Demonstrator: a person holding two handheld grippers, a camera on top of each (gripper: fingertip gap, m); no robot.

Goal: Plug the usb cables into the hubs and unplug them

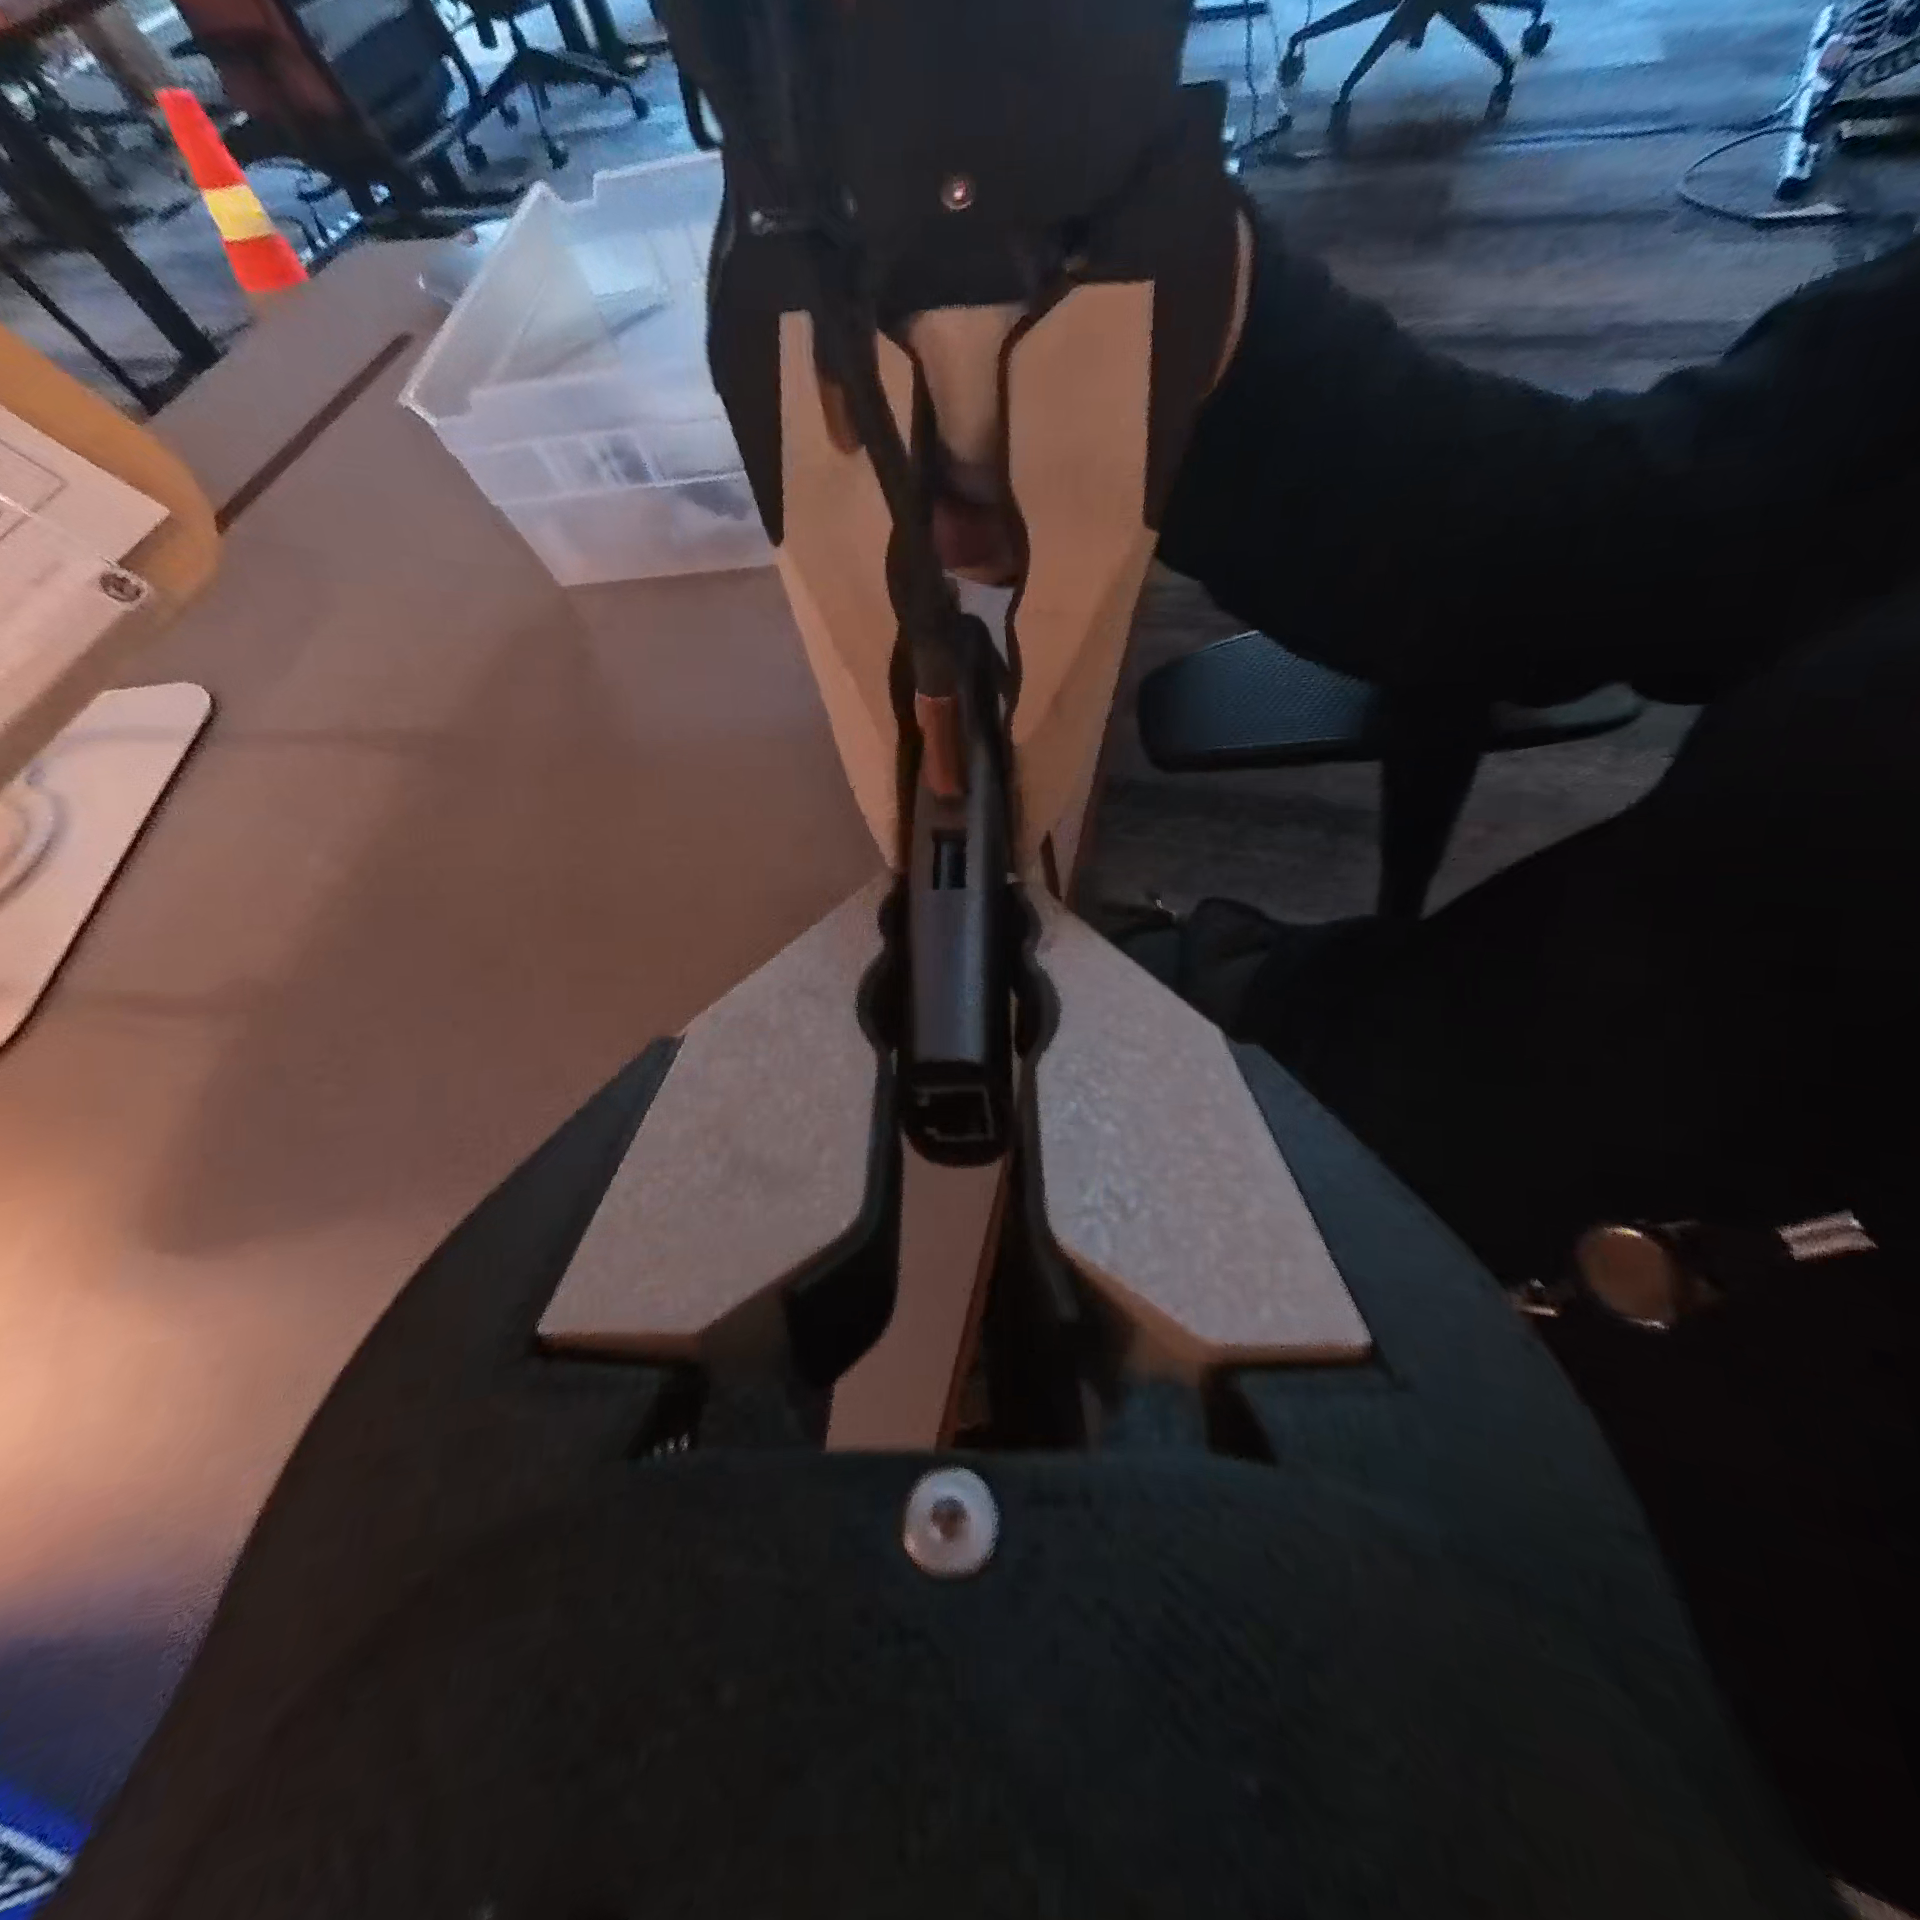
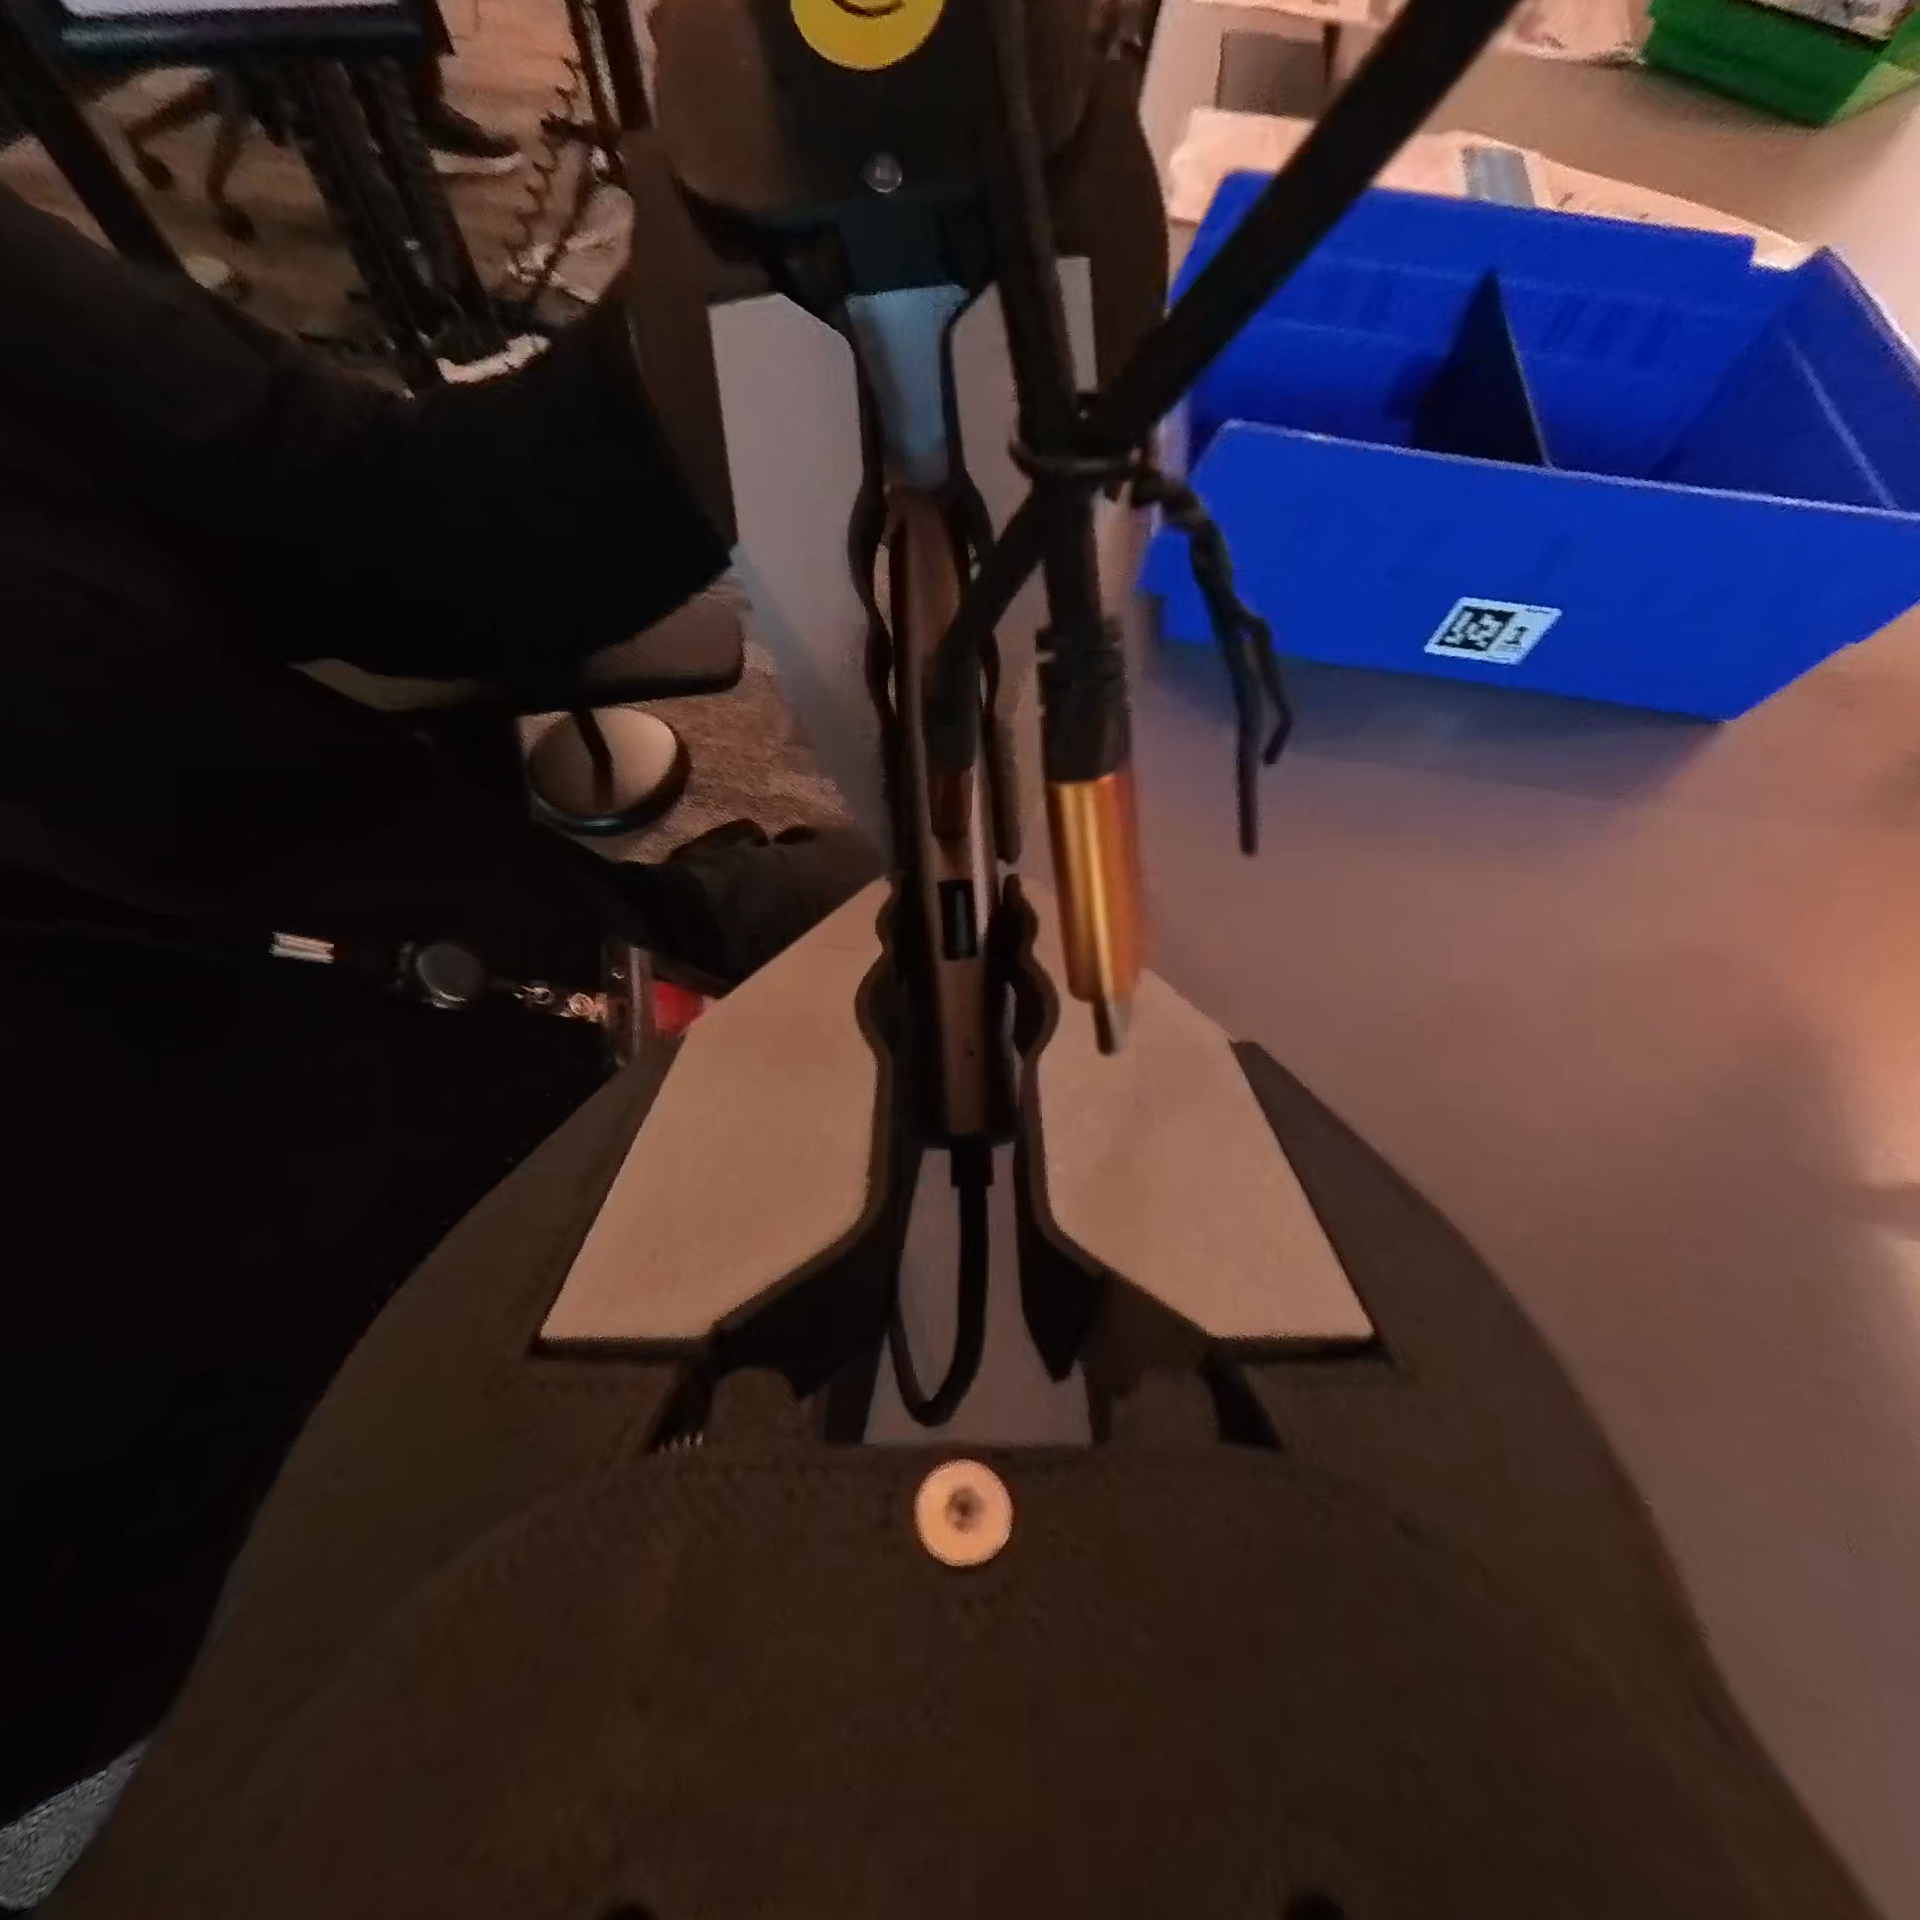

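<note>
A slim dark hub (image 1: 951, 987) is held over the table edge, gripped from both ends by the two grippers, which face each other. My left gripper (image 1: 956, 904) is shut on the end with a square port. My right gripper (image 2: 951, 904) is shut on the hub's (image 2: 951, 1039) other end, where a thin black lead loops out. A copper-coloured plug (image 1: 935, 727) sits in the hub's side (image 2: 951, 790), with an open port beside it. A second plug with a gold shell (image 2: 1091, 883) hangs loose on a thick black cable, right of the hub.
The brown table (image 1: 416, 831) carries a clear plastic drawer box (image 1: 592, 416), a grey monitor base (image 1: 83, 831) and a blue divided bin (image 2: 1558, 520). A person's dark sleeve (image 1: 1455, 520) crosses nearby. An office chair (image 1: 1278, 707) and an orange cone (image 1: 234, 197) stand on the floor.
</note>
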